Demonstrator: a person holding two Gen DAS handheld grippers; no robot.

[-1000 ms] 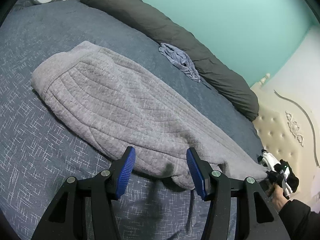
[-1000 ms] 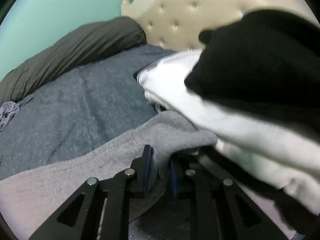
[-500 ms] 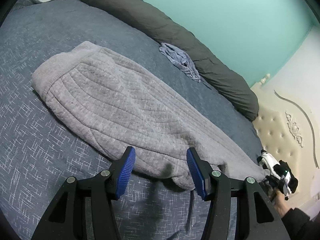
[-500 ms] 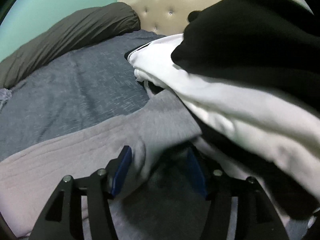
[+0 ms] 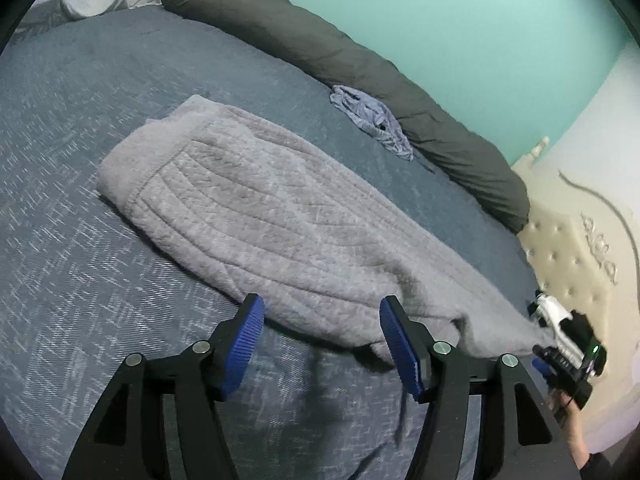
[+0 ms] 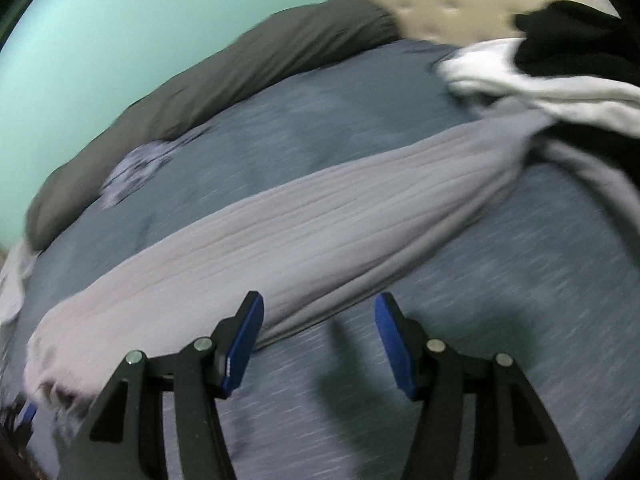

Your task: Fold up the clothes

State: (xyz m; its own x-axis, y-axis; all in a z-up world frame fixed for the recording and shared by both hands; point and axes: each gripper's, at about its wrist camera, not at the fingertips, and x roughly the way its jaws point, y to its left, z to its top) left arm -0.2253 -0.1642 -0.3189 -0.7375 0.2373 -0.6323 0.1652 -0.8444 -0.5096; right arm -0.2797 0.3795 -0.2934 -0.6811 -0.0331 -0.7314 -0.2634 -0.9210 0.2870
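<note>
A long grey quilted garment (image 5: 280,216) lies stretched flat across the blue bedcover (image 5: 80,240). My left gripper (image 5: 322,316) hovers over its near edge. Its jaws are opening, the hem lies under the gap, and the pads do not press on it. In the right wrist view the same garment (image 6: 320,232) runs from lower left to upper right. My right gripper (image 6: 318,312) stands open with only bedcover between its fingers, its left finger close to the garment's edge. The right gripper (image 5: 568,344) also shows in the left wrist view, at the garment's far right end.
A dark grey rolled duvet (image 5: 360,64) lines the teal wall. A small crumpled lilac garment (image 5: 372,120) lies beside it. A pile of black and white clothes (image 6: 560,72) sits at the garment's right end near the cream tufted headboard (image 5: 568,240).
My right gripper let go of the garment's end, opened, and swung back away from the clothes pile. The left jaws widened a little; the left hand stayed put.
</note>
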